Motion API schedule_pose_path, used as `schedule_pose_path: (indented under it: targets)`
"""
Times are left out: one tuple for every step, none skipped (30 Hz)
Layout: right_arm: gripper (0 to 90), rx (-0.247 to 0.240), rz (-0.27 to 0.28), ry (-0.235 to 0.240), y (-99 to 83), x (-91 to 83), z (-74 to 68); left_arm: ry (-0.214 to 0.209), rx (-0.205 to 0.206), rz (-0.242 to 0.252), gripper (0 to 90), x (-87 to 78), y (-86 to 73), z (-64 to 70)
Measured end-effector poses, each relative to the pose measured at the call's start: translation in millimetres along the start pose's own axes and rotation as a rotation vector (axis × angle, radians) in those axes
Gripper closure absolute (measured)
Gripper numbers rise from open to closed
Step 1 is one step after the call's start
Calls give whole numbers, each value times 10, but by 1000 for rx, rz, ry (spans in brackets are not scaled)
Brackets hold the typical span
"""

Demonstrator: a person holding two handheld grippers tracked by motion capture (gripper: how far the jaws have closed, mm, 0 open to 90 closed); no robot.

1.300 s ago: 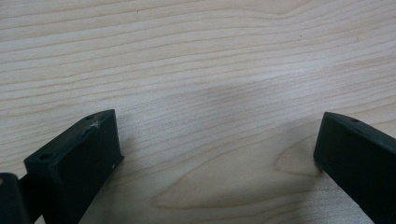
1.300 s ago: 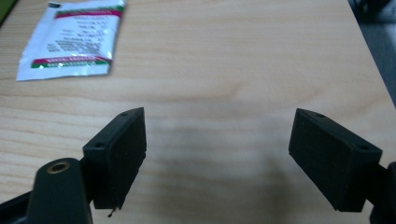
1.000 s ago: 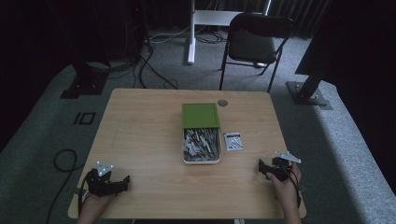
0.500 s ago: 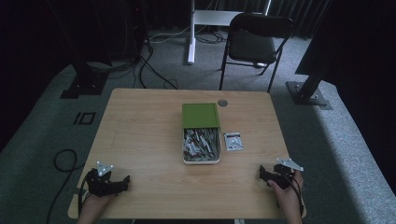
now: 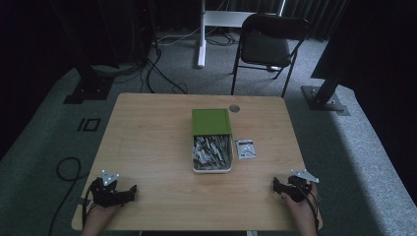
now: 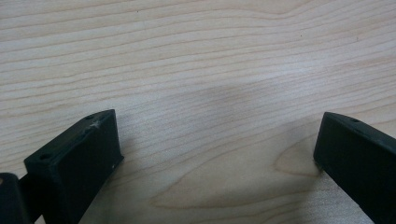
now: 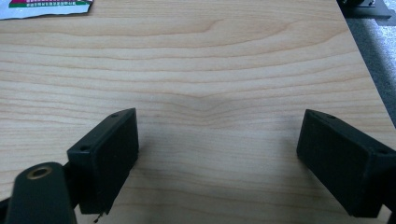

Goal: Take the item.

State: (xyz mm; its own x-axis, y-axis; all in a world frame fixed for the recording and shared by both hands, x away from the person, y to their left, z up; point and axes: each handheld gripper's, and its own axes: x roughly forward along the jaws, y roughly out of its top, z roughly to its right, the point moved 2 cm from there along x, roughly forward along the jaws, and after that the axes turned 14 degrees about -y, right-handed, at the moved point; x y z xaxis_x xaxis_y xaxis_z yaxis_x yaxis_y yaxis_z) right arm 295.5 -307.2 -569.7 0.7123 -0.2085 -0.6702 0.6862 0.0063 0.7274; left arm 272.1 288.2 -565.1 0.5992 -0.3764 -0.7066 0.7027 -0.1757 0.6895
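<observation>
Left tool (image 5: 129, 190) at near-left worktop (image 5: 147, 137) corner, right tool (image 5: 278, 187) at near-right corner, both released, jaws wide, empty. Box (image 5: 212, 147) mid-worktop, long axis near-to-far (packet (image 5: 246, 148) beside its right side); right tool likely nearer

The box's (image 5: 211, 152) small contents are too tiny to identify (likewise the packet's (image 5: 246, 148) print).

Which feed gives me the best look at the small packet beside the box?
The high view: the whole packet lies flat on the table just right of the box. The right gripper view catches a cropped edge of it at the top left. The left gripper view looks onto bare wood.
</observation>
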Motion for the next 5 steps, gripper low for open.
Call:
schedule_pose_path:
  targets:
    - [125,0,0,0,0,0,0,0,0,0,13,0,0,0]
    - [125,1,0,1,0,0,0,0,0,0,13,0,0,0]
    - [125,0,0,0,0,0,0,0,0,0,13,0,0,-1]
    - [125,0,0,0,0,0,0,0,0,0,13,0,0,-1]
    - [125,0,0,0,0,0,0,0,0,0,14,0,0,-1]
